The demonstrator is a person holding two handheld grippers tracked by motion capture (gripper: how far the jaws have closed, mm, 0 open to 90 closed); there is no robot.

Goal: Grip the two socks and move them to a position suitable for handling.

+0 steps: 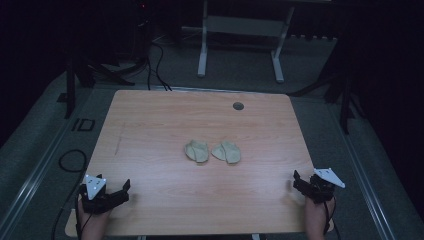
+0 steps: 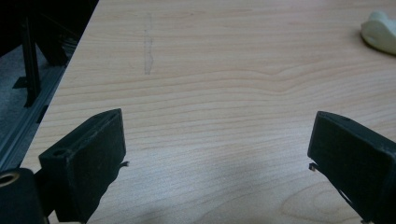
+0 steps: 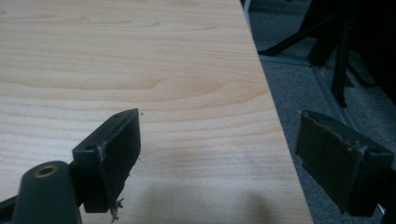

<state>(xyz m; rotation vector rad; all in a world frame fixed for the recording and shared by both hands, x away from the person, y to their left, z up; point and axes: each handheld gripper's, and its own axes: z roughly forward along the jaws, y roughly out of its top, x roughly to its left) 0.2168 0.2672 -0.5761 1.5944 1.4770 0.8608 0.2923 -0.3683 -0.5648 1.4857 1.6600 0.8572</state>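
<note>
Two small pale beige socks lie side by side at the middle of the wooden table (image 1: pixel 150 125): the left sock (image 1: pixel 197 150) and the right sock (image 1: pixel 227 151). My left gripper (image 1: pixel 120 192) rests at the front left corner, jaws wide open with nothing between them. In the left gripper view its jaws (image 2: pixel 217 140) frame bare wood, and the left sock's edge (image 2: pixel 379 31) shows at the top right. My right gripper (image 1: pixel 300 181) sits at the front right edge, open and empty; its jaws (image 3: pixel 219 140) straddle the table's right edge.
A dark round grommet hole (image 1: pixel 238 106) sits near the table's far edge. Grey carpet (image 1: pixel 40 150) surrounds the table, with cables (image 1: pixel 72 160) on the left and a white desk frame (image 1: pixel 240 45) beyond. Dark stand legs (image 3: pixel 336 60) rise right of the table.
</note>
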